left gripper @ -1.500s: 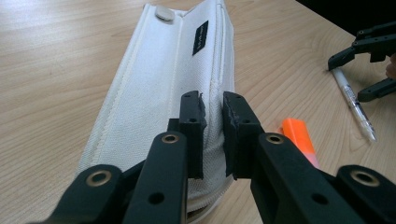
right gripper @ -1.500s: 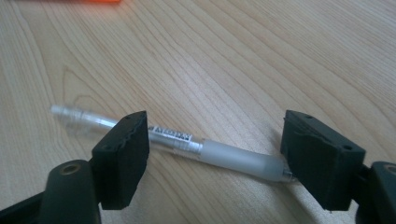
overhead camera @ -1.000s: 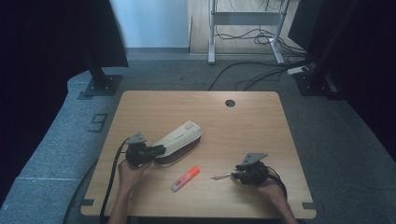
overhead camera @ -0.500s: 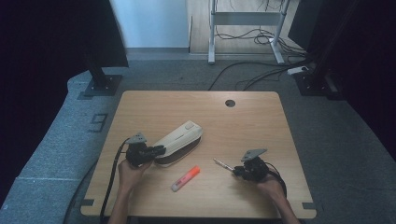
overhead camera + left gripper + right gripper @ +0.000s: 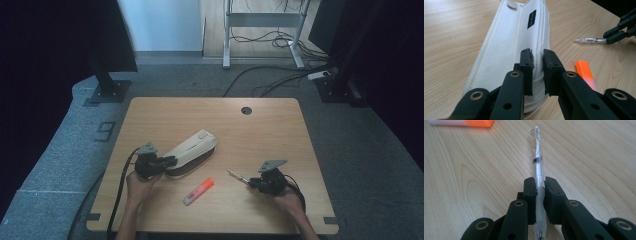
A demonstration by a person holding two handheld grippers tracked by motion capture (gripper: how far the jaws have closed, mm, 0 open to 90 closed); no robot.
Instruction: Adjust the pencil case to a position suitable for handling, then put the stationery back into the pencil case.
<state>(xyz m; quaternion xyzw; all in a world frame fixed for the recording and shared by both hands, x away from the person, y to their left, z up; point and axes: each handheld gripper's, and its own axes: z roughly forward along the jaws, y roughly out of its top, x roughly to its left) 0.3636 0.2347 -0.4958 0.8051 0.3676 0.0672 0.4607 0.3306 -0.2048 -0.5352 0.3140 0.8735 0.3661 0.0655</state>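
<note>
Left tool (image 5: 537, 72): I hold it low at the near left of the surface (image 5: 280, 130), its two black jaws clamped on the near end of the pencil case (image 5: 511, 47). In my left gripper view a ridge of the white fabric is pinched in the narrow gap between the pads.

Pencil case: a long white fabric pouch lying flat, running straight away from my left tool. It carries a small black label on its upper side and a pale zip pull at the far end. In the high view it lies slanted, its far end pointing toward the middle of the surface.

Right tool (image 5: 541, 195): I hold it at the near right of the surface, its jaws closed on the pen (image 5: 537, 167). The pads grip the frosted sleeve of the barrel.

Pen: a clear plastic pen pointing straight ahead out of my right tool, just above the wood; I cannot tell whether its far tip touches.

Highlighter (image 5: 198, 191): an orange and pale marker lying flat on the surface, between my two tools and near the pencil case but apart from it. From my right tool it lies ahead and to the left.

Surface: light wood, with a round hole near its far edge.
</note>
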